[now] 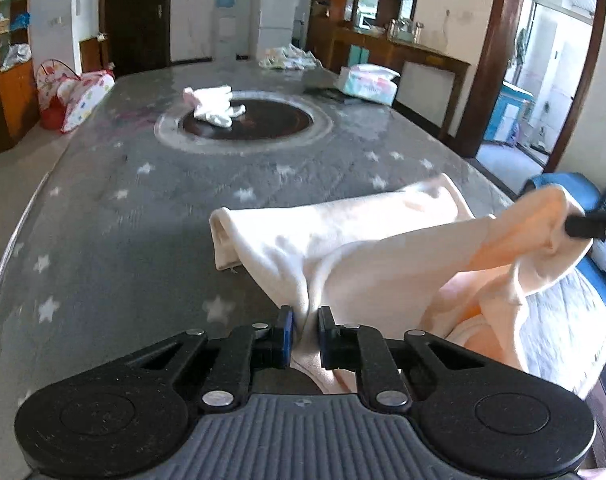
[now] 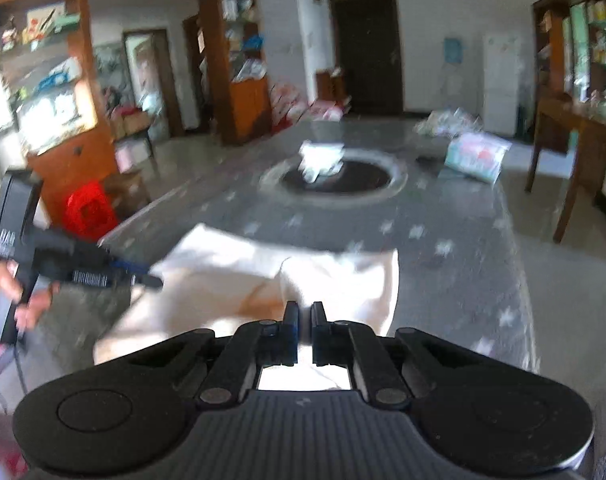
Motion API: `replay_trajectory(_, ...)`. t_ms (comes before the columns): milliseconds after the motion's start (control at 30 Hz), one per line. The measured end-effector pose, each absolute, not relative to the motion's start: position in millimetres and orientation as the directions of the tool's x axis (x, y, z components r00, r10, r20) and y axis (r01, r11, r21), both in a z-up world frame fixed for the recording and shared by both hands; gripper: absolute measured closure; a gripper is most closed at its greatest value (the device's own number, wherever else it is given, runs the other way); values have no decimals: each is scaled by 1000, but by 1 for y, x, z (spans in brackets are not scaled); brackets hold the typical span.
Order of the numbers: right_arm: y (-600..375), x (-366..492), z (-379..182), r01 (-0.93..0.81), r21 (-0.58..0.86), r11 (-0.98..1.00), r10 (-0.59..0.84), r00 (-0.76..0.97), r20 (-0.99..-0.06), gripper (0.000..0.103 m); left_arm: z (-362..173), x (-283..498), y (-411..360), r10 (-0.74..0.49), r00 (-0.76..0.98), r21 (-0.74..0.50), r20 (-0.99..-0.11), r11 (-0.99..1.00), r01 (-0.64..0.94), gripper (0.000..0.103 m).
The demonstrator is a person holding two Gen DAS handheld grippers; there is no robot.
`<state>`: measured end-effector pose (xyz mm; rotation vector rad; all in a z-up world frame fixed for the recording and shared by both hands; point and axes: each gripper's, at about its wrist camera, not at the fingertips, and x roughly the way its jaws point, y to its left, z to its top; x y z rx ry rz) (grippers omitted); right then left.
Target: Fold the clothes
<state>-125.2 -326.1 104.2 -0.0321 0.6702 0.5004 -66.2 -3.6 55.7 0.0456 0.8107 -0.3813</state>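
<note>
A cream-peach garment lies partly on the grey star-patterned table, with its near part lifted. My left gripper is shut on a bunched fold of it at the near edge. My right gripper is shut on another part of the garment and holds it up; it shows at the right edge of the left wrist view. The left gripper also shows at the left of the blurred right wrist view, pinching the cloth.
A small white and pink garment lies on the dark round inset in the table's middle. A tissue pack and a plastic bag sit at the far end. A blue seat stands at the right.
</note>
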Motion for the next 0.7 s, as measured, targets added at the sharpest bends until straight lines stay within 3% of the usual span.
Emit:
replay_trajectory(167,-333,-132,98,-482,189,856,478,594,-647,88,48,-78,17,-326,575,-122,-750,923,364,88)
replay_trajectory(300,-341,-120,105,-465,228,855,496,606,-622,75,48,-80,31,-325,563,-130,-760,925,357,80)
replay_trajectory(400,-343,-103,107,-442,218,870,475,632,-613,72,55,-78,41,-330,581,-140,-744,927,347,63)
replay_trajectory(700,-334,-20,84,-364,233,902,426,656,-622,61,59,-26,56,-231,648,-140,-726,972,189,37)
